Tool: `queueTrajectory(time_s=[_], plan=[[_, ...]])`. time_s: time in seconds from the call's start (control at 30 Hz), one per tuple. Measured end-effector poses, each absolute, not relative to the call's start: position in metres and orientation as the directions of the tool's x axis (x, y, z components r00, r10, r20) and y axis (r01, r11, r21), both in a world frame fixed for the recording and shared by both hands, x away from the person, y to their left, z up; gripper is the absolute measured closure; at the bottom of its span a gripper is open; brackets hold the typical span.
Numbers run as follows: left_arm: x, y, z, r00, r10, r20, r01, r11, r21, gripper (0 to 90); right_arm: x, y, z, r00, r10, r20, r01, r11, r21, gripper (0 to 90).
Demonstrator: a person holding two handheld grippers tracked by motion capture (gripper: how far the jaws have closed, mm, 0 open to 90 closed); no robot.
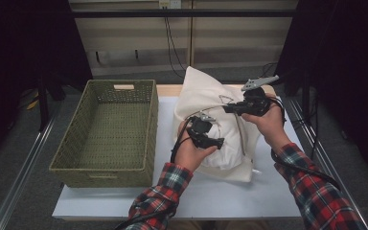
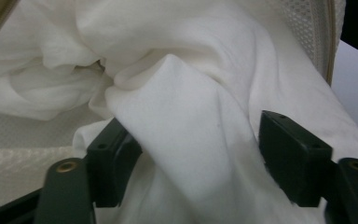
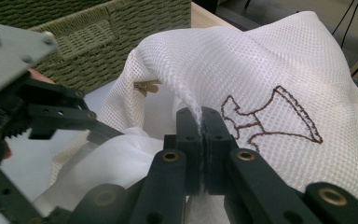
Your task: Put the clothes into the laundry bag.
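The mesh bag (image 1: 230,103) on the table (image 1: 249,196) is being held open by its rim in the tightly closed right gripper (image 3: 200,135). The white cloth (image 2: 191,140) is lying loose between the wide-open jaws of the left gripper (image 2: 191,158), inside the bag's mouth. The rim should be kept lifted while the cloth is being pushed deeper.

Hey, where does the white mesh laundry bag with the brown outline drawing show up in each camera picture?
High view: the white mesh laundry bag lies right of centre, beside the green woven basket.
Left gripper view: its mesh wall is at upper right, over smooth white cloth.
Right gripper view: centre and right, its edge pinched by the right hand-held gripper.
Shared landmark: the smooth white cloth.
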State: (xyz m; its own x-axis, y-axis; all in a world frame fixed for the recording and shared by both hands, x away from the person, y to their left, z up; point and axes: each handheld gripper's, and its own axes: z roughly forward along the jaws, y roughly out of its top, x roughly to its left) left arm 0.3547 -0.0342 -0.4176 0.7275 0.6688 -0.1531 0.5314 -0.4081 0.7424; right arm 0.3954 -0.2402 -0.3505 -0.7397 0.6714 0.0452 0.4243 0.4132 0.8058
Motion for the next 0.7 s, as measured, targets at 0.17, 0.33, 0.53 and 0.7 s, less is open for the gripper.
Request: queueTrajectory(time_s=[0.17, 0.33, 0.53, 0.7], plan=[[0.347, -0.027, -0.415, 0.738, 0.668, -0.097, 0.502, -0.447, 0.74, 15.9, 0.399, -0.241, -0.353, -0.743, 0.668, 0.053, 0.427, 0.411, 0.806, 87.9], [0.344, -0.024, -0.422, 0.747, 0.657, -0.106, 0.516, -0.471, 0.716, 14.8, 0.401, -0.238, -0.353, -0.749, 0.661, 0.053, 0.425, 0.417, 0.804, 87.9], [0.34, -0.029, -0.44, 0.755, 0.644, -0.128, 0.526, -0.478, 0.703, 19.8, 0.403, -0.237, -0.353, -0.751, 0.658, 0.049, 0.424, 0.425, 0.8, 87.9], [0.34, -0.034, -0.449, 0.775, 0.618, -0.129, 0.522, -0.513, 0.681, 26.6, 0.403, -0.238, -0.352, -0.75, 0.66, 0.048, 0.424, 0.424, 0.8, 88.0]])
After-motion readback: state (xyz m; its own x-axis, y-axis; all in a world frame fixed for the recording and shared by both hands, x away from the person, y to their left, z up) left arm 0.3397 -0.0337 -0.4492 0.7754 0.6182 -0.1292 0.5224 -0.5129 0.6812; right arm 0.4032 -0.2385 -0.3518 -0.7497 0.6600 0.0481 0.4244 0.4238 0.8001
